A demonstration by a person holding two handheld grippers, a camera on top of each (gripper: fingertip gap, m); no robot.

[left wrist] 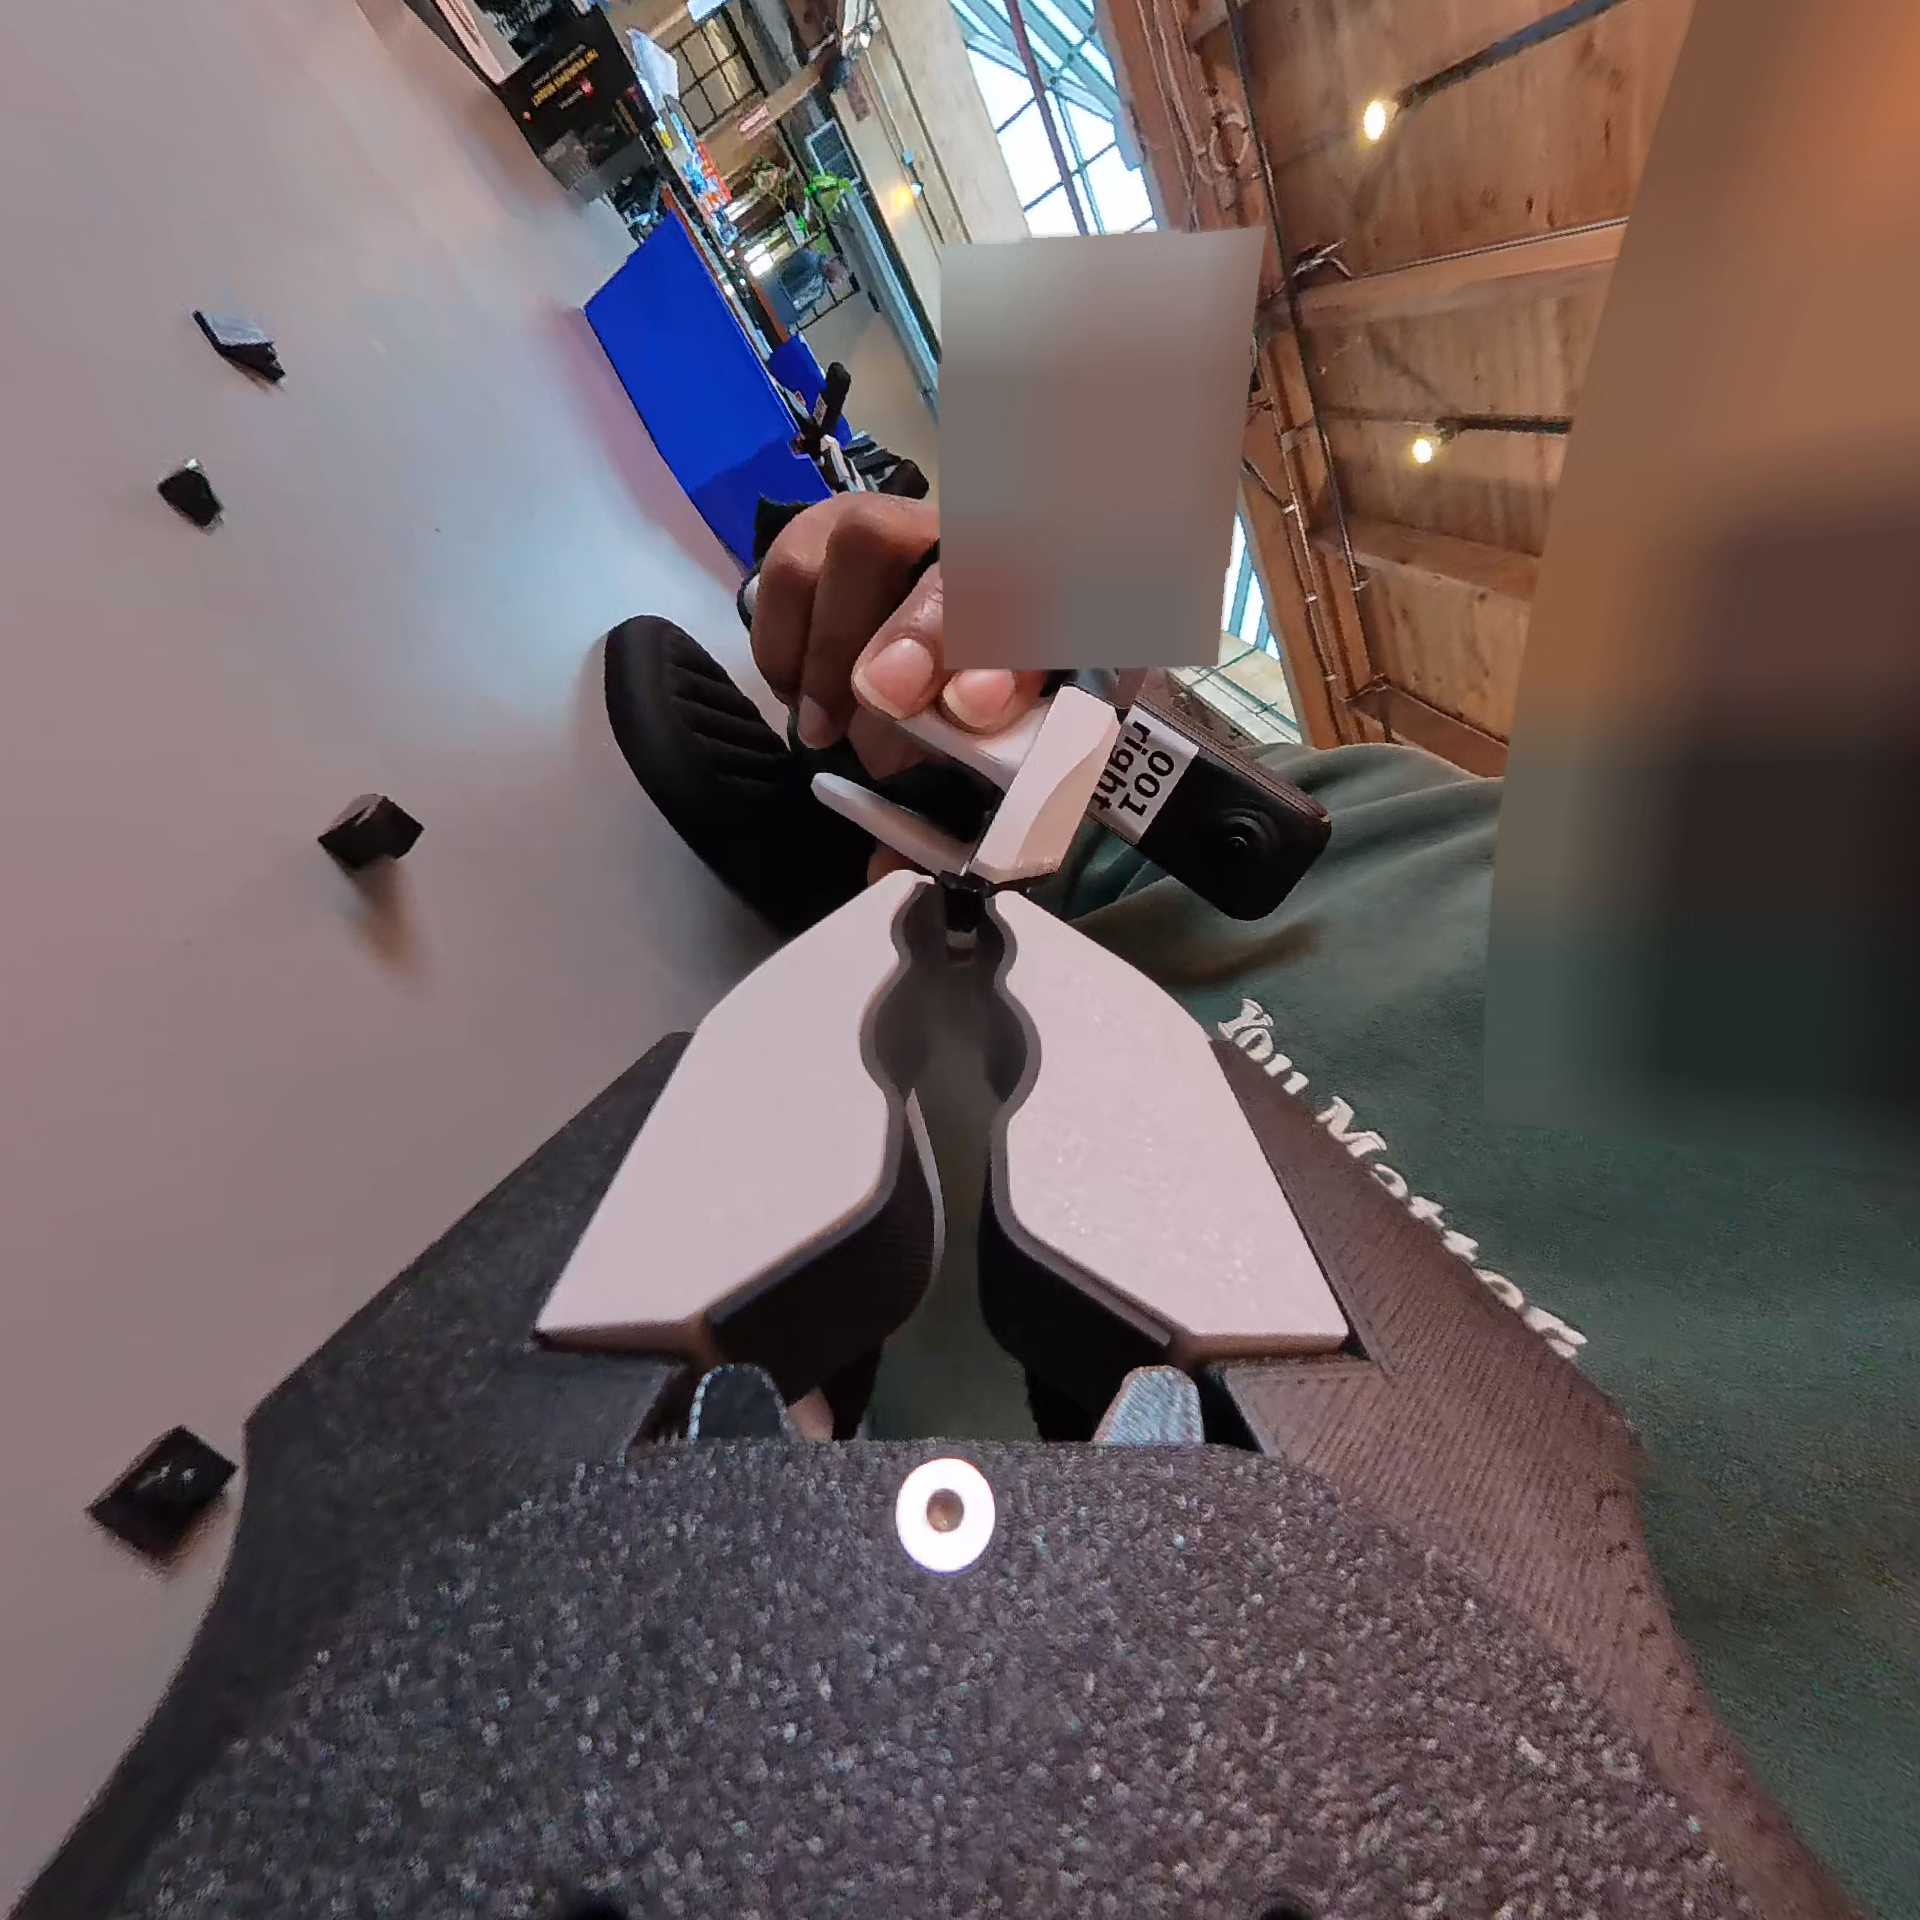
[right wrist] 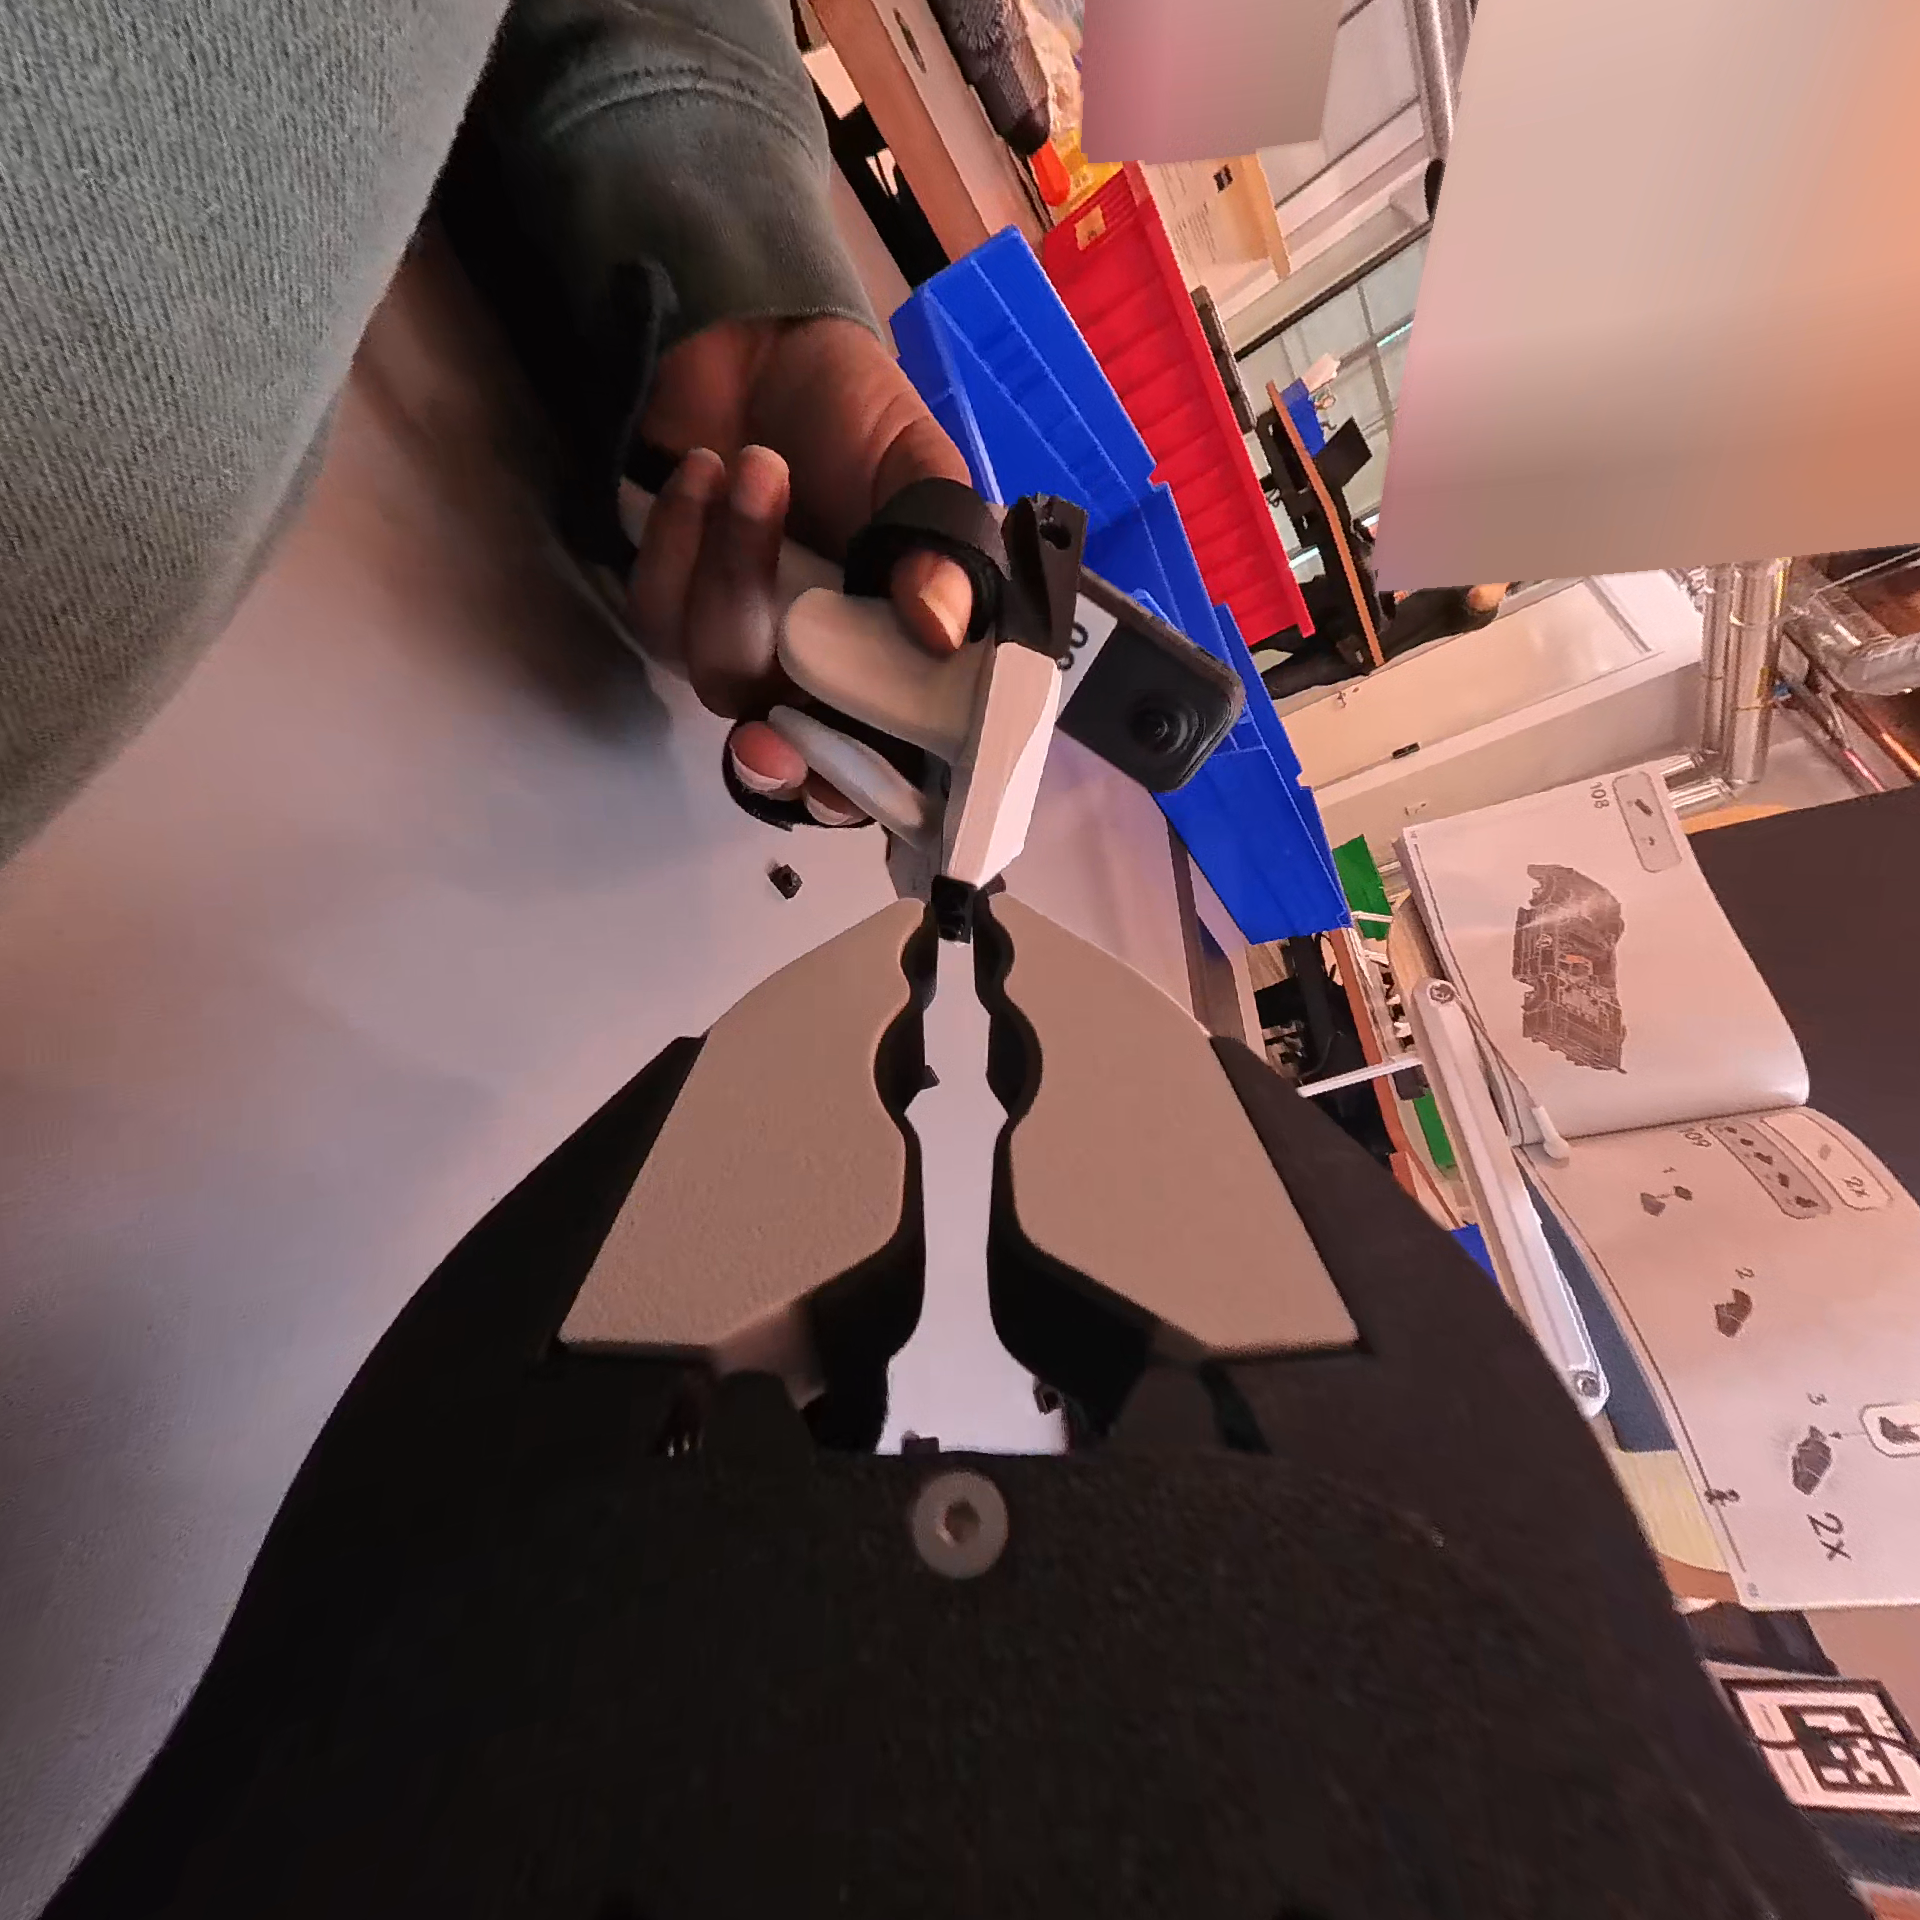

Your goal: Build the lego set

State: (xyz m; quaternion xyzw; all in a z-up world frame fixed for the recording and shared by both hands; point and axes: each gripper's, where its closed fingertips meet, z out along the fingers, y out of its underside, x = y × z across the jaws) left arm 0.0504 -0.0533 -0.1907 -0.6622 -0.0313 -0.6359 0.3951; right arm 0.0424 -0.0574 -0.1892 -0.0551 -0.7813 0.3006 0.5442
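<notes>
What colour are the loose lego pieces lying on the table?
Black. The loose lego pieces show best in the left wrist view, scattered on the white table.

Not spelling any of it out, just where it sits. White sticker with black print on the black camera across from the left wrist view. White lettering on the green sweatshirt. Black box far back has yellowish print, too small to read. From the right wrist view, the open booklet shows step numbers and piece counts, and there's a black-and-white marker tag in the bottom corner.
</notes>
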